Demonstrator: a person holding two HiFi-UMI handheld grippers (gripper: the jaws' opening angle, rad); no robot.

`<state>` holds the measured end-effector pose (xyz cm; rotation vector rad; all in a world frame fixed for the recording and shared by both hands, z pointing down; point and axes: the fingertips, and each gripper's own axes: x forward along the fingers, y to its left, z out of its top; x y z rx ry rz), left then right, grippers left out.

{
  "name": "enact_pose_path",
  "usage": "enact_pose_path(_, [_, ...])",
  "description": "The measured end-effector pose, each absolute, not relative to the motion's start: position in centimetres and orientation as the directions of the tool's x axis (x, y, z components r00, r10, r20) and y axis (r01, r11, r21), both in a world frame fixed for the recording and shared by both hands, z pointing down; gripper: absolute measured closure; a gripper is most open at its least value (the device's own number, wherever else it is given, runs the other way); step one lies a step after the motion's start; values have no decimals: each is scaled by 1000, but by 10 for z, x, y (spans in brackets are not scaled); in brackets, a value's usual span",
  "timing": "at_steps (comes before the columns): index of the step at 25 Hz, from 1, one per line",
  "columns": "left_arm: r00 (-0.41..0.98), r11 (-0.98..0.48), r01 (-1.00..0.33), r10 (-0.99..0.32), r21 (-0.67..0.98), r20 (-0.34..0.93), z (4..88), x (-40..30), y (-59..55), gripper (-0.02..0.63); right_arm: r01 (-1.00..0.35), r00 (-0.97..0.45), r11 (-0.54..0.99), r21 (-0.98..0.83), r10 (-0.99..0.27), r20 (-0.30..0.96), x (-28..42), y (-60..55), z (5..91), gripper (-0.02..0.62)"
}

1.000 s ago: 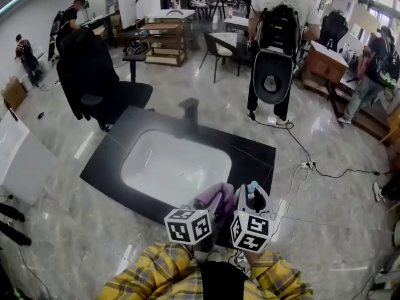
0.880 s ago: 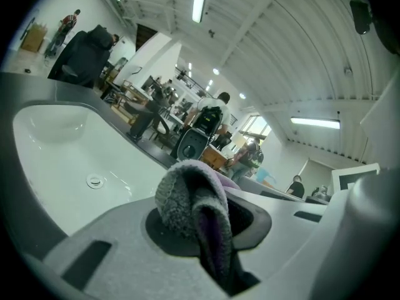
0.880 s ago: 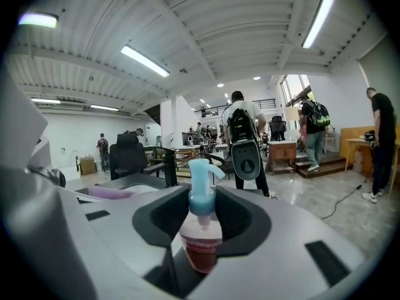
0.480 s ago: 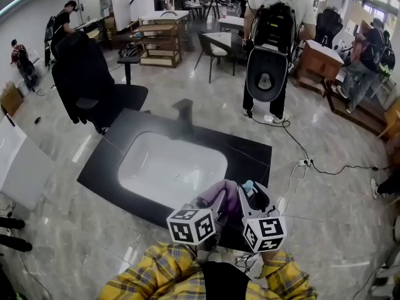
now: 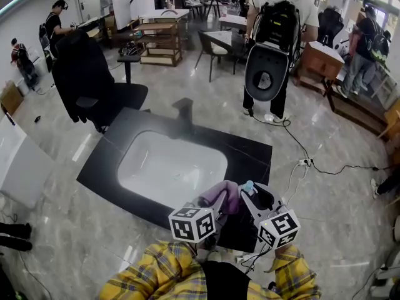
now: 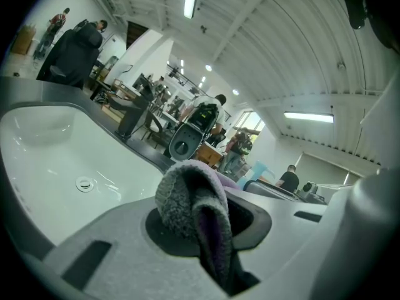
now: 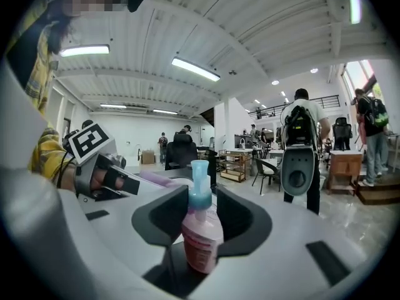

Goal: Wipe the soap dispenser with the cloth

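My left tongs [image 6: 209,245] pinch a fuzzy grey-purple cloth [image 6: 187,199], which is folded over between the jaws. My right tongs [image 7: 201,220] are clamped on a pink plastic soap dispenser [image 7: 203,245] with a pale blue pump. I hold it just beside the cloth, over the near edge of the black desk [image 5: 250,155]. A white sink basin [image 5: 169,164] lies beyond.

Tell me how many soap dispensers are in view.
1. The pink soap dispenser with a blue pump is gripped by the right gripper, next to the purple cloth in the left gripper. Others may be hidden behind the grippers.
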<state>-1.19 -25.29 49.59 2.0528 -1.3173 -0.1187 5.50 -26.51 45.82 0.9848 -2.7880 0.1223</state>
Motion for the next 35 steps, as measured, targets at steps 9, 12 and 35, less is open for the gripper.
enact_pose_path(9, [489, -234, -769, -815, 595, 311, 514, -11, -262, 548, -645, -753, 764, -31, -627, 199, 61, -264, 460, 468])
enact_pose_path(12, [484, -219, -774, -810, 594, 331, 525, -12, -263, 548, -662, -743, 747, -60, -643, 187, 68, -261, 462, 469])
enact_pose_path(35, [468, -134, -783, -770, 607, 434, 559, -36, -257, 548, -592, -792, 805, -43, -570, 216, 99, -253, 463, 477])
